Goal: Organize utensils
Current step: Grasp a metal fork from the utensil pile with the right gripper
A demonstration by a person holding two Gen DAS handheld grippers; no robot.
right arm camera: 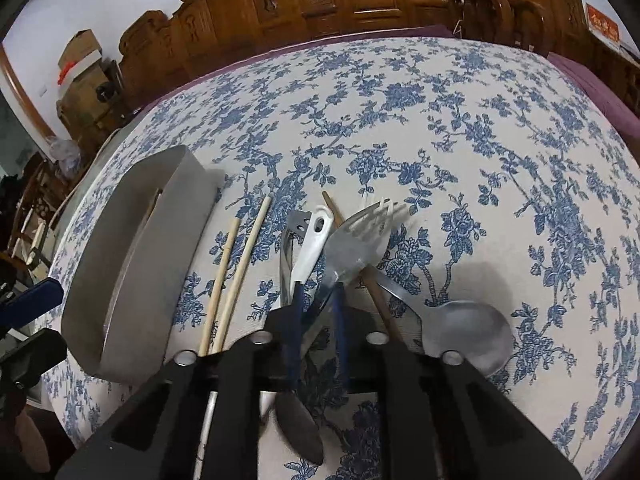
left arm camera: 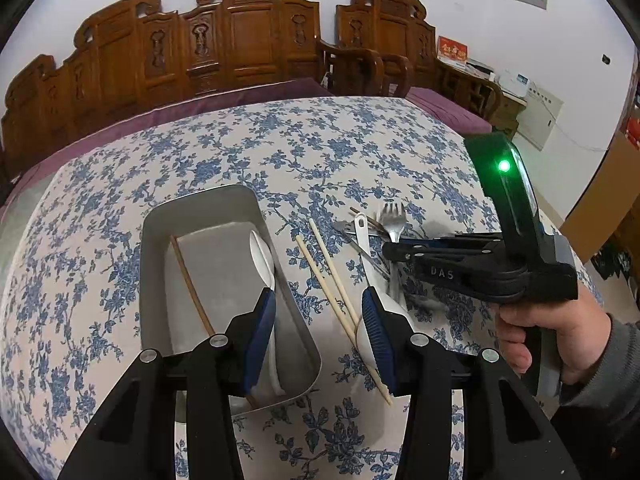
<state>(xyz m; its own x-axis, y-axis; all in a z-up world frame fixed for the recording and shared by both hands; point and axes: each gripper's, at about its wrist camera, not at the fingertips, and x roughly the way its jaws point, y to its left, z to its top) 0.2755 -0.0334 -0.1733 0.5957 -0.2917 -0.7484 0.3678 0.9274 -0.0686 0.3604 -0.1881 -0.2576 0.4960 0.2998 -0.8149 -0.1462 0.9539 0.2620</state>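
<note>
A grey metal tray (left arm camera: 156, 280) stands on the floral tablecloth and holds a white spoon (left arm camera: 262, 256) and a brown chopstick (left arm camera: 192, 284). My left gripper (left arm camera: 318, 328) is open over the tray's right wall. Two pale chopsticks (left arm camera: 332, 284) and another white spoon (left arm camera: 362, 232) lie right of the tray. My right gripper (right arm camera: 318, 292) is shut on a metal fork (right arm camera: 352, 236) in the utensil pile and holds it slightly raised, tines pointing away. It also shows in the left wrist view (left arm camera: 394, 250). The tray (right arm camera: 120, 264) is at its left.
In the pile lie a metal spoon (right arm camera: 464, 332), a white-handled spoon (right arm camera: 314, 240), a brown chopstick (right arm camera: 376, 292) and two pale chopsticks (right arm camera: 236, 272). Carved wooden chairs (left arm camera: 240, 40) and a purple cushion stand beyond the table's far edge.
</note>
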